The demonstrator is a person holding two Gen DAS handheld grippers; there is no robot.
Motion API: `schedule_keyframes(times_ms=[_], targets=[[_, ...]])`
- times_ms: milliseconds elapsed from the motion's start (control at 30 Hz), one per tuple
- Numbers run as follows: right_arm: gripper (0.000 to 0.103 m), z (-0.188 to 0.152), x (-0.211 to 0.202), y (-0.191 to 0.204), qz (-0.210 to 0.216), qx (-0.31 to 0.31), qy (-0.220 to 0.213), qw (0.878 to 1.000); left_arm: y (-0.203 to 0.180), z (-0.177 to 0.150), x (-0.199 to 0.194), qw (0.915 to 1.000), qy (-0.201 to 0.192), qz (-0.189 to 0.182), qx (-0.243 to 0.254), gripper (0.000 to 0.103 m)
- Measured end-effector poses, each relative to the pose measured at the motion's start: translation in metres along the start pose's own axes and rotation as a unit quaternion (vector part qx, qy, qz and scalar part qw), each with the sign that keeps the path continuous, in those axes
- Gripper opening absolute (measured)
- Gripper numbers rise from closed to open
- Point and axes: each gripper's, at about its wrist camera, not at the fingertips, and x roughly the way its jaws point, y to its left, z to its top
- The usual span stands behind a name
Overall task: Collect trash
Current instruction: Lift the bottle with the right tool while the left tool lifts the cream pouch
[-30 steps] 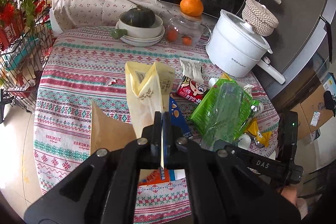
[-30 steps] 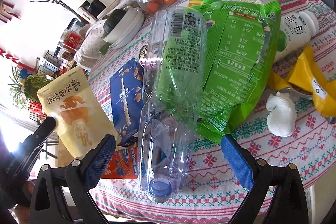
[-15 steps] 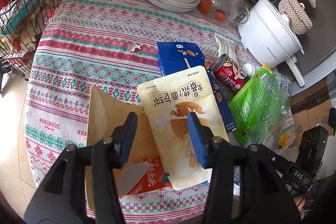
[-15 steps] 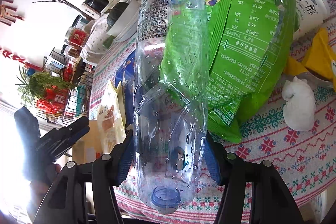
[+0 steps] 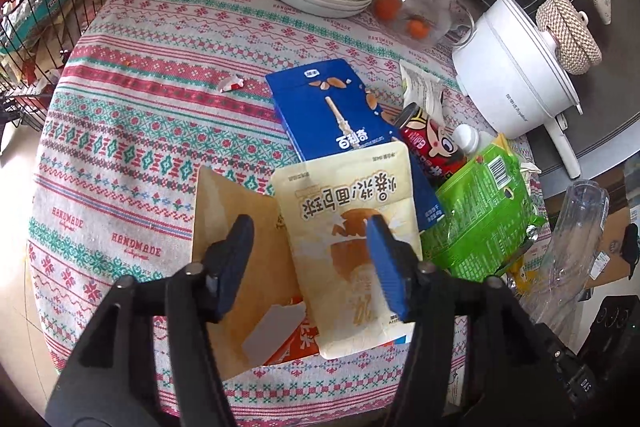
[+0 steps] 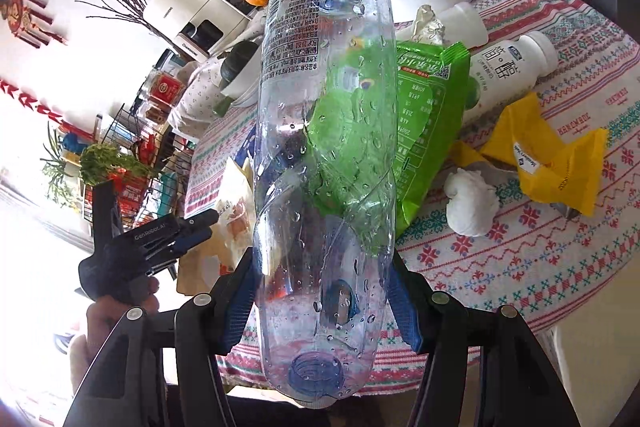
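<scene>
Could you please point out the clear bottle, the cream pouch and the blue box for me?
clear bottle point(image 6: 324, 131): right wrist view, mid-body.
cream pouch point(image 5: 344, 211): left wrist view, printed front.
blue box point(image 5: 328, 107): left wrist view, top face.

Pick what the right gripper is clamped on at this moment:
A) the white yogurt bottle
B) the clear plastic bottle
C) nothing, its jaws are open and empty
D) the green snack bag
B: in the right wrist view the right gripper has both blue pads pressed against the sides of the clear plastic bottle, cap end toward the camera, while the green snack bag lies on the table behind it.
</scene>
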Motion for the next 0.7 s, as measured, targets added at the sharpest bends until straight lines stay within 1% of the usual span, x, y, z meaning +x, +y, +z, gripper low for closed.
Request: schedule_keyframes(times_ms=[33,133,200,233,333,400,467,500,533,567,633,667,700], targets=[[0.061,0.000,-0.005,-0.001,-0.002,-0.002,-0.004,1.000,-0.006,-0.001,-0.005,1.0000,-0.008,0.001,0.004,0.086],[0.061,0.000,-0.020,-0.007,-0.006,-0.007,-0.013,1.000,-0.031,-0.003,-0.006,0.9994,-0.002,0.006,0.035,0.086],[0.061,0.000,-0.027,-0.010,-0.006,-0.007,-0.019,1.000,-0.045,-0.007,0.006,0.9982,0.015,0.024,0.052,0.088],[0.061,0.000,-0.030,-0.010,-0.007,-0.007,-0.021,1.000,-0.051,-0.009,0.015,0.9970,0.027,0.042,0.058,0.089],[0.061,0.000,-0.036,-0.015,-0.009,-0.005,-0.025,1.000,-0.057,-0.011,0.048,0.9919,0.065,0.091,0.060,0.089],[0.061,-0.001,-0.039,-0.019,-0.012,-0.003,-0.026,1.000,-0.057,-0.013,0.059,0.9909,0.075,0.099,0.051,0.089],[0.061,-0.001,-0.040,-0.022,-0.015,0.000,-0.024,1.000,-0.055,-0.013,0.065,0.9908,0.075,0.104,0.043,0.089],[0.061,-0.001,-0.040,-0.024,-0.016,0.001,-0.023,1.000,-0.053,-0.013,0.066,0.9910,0.072,0.106,0.038,0.086],[0.061,-0.002,-0.041,-0.025,-0.019,0.002,-0.022,1.000,-0.051,-0.014,0.067,0.9911,0.071,0.107,0.034,0.083],[0.061,-0.002,-0.042,-0.027,-0.021,0.002,-0.022,1.000,-0.050,-0.014,0.068,0.9914,0.071,0.105,0.032,0.075],[0.061,-0.003,-0.044,-0.030,-0.025,0.003,-0.021,0.999,-0.050,-0.016,0.068,0.9924,0.063,0.101,0.033,0.057],[0.061,-0.003,-0.045,-0.032,-0.028,0.003,-0.022,0.999,-0.048,-0.016,0.067,0.9924,0.058,0.102,0.035,0.031],[0.061,-0.006,-0.049,-0.036,-0.031,0.003,-0.023,0.999,-0.046,-0.016,0.067,0.9934,0.058,0.092,0.034,0.017]])
